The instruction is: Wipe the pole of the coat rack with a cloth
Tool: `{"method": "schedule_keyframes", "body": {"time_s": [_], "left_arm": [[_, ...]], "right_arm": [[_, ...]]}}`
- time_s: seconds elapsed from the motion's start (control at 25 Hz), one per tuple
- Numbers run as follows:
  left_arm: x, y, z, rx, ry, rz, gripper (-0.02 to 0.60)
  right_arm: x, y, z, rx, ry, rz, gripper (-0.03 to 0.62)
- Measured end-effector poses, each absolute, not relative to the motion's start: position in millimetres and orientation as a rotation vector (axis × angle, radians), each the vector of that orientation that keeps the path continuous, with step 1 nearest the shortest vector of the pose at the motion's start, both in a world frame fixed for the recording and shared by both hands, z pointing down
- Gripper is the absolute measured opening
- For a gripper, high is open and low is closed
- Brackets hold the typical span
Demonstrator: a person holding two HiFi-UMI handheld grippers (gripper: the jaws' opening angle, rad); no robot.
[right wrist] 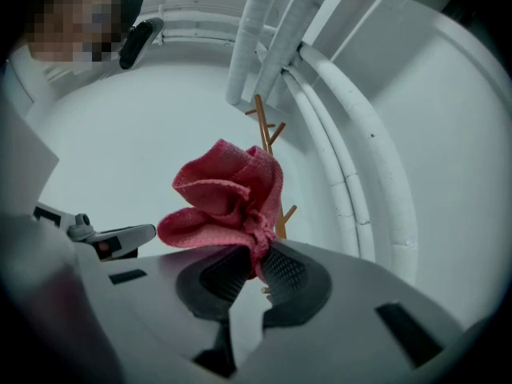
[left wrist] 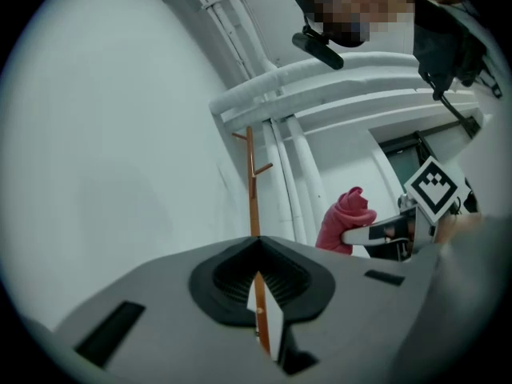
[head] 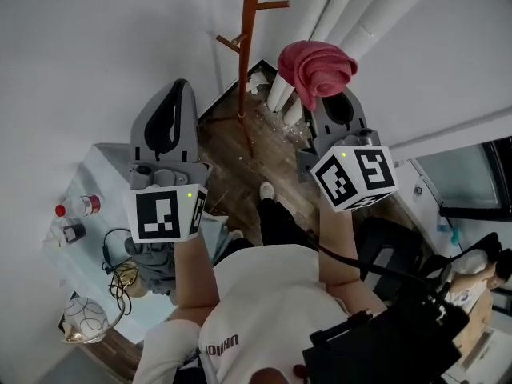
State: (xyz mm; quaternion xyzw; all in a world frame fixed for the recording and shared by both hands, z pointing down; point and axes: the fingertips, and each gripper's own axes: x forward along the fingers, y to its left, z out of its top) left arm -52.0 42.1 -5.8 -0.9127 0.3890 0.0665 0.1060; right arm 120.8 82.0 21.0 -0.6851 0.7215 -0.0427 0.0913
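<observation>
The coat rack's orange-brown pole (head: 247, 62) stands in the room corner, with short pegs near its top. In the head view it lies between my two grippers and a little beyond them. My right gripper (head: 326, 98) is shut on a bunched red cloth (head: 315, 66), held up just right of the pole. The right gripper view shows the cloth (right wrist: 228, 198) pinched in the gripper (right wrist: 258, 256), with the pole (right wrist: 267, 146) behind it. My left gripper (head: 181, 88) is shut and holds nothing. In the left gripper view, the pole (left wrist: 251, 184) rises straight behind the gripper (left wrist: 258, 245).
White insulated pipes (head: 332, 10) run up the corner right of the rack. Debris lies on the wooden floor (head: 240, 146) at its foot. A pale table (head: 96, 174) at the left holds bottles (head: 78, 206), a cable and a patterned round object (head: 85, 318). Dark equipment (head: 396, 254) is at the right.
</observation>
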Motion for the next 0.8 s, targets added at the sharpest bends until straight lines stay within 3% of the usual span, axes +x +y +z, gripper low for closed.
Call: {"method": "schedule_keyframes", "body": {"time_s": [0.8], "left_arm": [[-9.5,-17.3,58.9,-2.655,1.452,0.117,0.012]], "right_arm": [[174.5,-21.9,88.1,-1.943,2.379,-0.191,0.048]]}}
